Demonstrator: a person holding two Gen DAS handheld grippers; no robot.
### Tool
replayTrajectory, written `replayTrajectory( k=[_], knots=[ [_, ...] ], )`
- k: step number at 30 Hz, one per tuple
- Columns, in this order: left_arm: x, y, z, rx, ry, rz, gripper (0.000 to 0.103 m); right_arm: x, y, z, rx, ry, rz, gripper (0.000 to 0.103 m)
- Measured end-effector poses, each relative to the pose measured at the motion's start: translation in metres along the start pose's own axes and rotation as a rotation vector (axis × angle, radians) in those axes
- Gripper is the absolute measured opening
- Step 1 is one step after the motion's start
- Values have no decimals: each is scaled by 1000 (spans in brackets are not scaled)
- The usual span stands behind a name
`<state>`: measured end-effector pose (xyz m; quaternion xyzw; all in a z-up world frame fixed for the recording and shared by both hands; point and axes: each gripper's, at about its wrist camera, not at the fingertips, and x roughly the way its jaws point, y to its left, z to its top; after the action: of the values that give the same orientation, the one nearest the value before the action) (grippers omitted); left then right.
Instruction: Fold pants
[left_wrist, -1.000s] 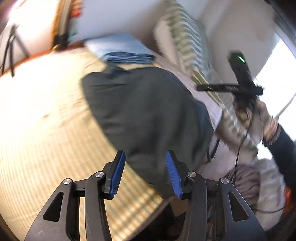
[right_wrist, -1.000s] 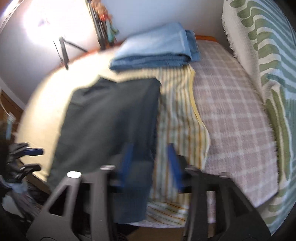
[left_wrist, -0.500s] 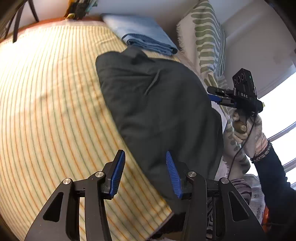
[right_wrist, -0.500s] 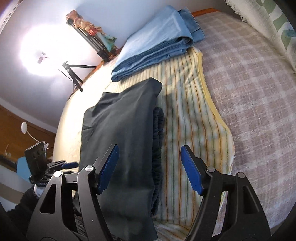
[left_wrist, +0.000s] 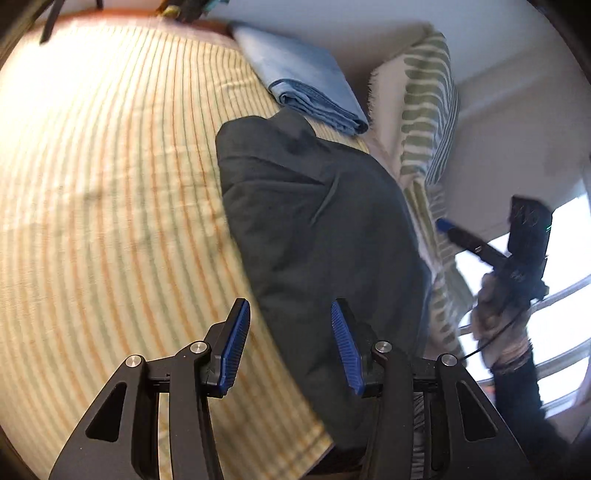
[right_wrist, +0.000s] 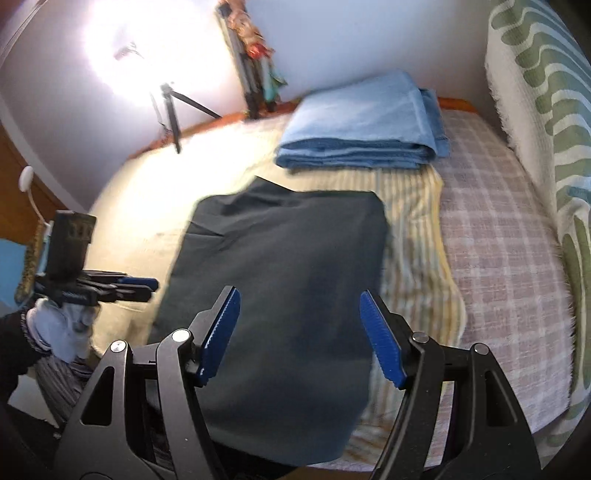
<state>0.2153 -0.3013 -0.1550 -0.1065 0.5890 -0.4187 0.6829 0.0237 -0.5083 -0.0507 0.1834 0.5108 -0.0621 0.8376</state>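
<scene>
The dark grey pants (left_wrist: 317, 243) lie folded flat on the yellow striped sheet (left_wrist: 110, 206), with their near end hanging over the bed's front edge. They also show in the right wrist view (right_wrist: 280, 295). My left gripper (left_wrist: 290, 345) is open and empty, above the pants' left edge near the front. My right gripper (right_wrist: 299, 338) is open and empty, above the pants' near half. Each gripper shows in the other's view: the right one (left_wrist: 443, 224) beside the pants' right side, the left one (right_wrist: 151, 288) at their left side.
A folded light blue garment (right_wrist: 362, 125) lies at the far end of the bed. A checked bedcover (right_wrist: 495, 251) lies right of the sheet. A green patterned cushion (right_wrist: 546, 110) stands at the right. A tripod (right_wrist: 173, 110) stands by the far wall.
Both grippers have shifted over the bed, and the right view now centres on the pants. The pants lie as before. Both grippers stay open.
</scene>
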Motion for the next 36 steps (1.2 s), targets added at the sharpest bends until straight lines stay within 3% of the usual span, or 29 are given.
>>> replayTrajectory(
  k=[9,13,18,25,28,32,34,36],
  knots=[
    [19,-1,5,3,25,-17,44,41,-99,-10,254,88,130,71],
    [21,-4,10,8,29,-14,44,53,-118,-19,338,74,271,72],
    [21,-7,11,42,30,5,44,63,-115,-25,346,71,385,72],
    [25,-12,18,61,31,23,42,71,-101,-20,315,67,371,72],
    [27,-17,20,70,28,39,42,71,-84,-18,235,69,343,55],
    [30,-21,24,90,28,60,42,60,-67,-14,104,40,244,46],
    [31,-21,25,100,32,67,42,61,-66,-14,71,30,241,46],
    [32,-22,27,102,34,69,42,71,-83,-16,155,51,300,58]
  ],
)
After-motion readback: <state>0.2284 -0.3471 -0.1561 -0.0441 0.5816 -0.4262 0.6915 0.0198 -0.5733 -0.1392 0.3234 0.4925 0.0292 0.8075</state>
